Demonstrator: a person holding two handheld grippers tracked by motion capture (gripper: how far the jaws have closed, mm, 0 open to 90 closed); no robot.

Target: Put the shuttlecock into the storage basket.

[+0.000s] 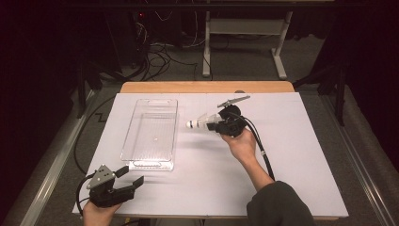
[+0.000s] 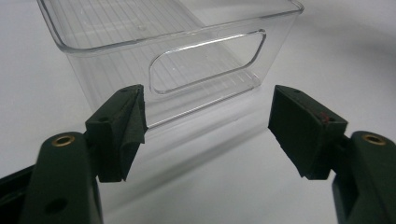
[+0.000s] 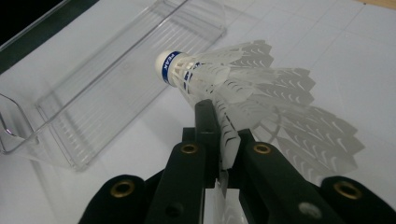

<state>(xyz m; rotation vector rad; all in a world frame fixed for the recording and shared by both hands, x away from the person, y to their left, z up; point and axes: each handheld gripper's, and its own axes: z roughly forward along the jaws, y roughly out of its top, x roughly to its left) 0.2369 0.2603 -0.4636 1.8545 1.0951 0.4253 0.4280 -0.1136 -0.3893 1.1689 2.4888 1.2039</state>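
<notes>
A: The right gripper (image 3: 219, 140) pinches only the shuttlecock (image 3: 243, 84) skirt, beside the clear bin (image 1: 153, 132).

B: Thin feathers can slip or bend. The left gripper (image 2: 208, 126) is open before the bin, holding nothing.

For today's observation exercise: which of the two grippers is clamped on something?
The right gripper, its jaws shut on the feather skirt of the shuttlecock; the left gripper stands open and empty, near the clear tray.

From the shuttlecock (image 1: 200, 123), the clear bin (image 1: 151, 133) stands just beside at nine o'clock, its top open; the white table (image 1: 291, 155) at three o'clock seems bare.
</notes>
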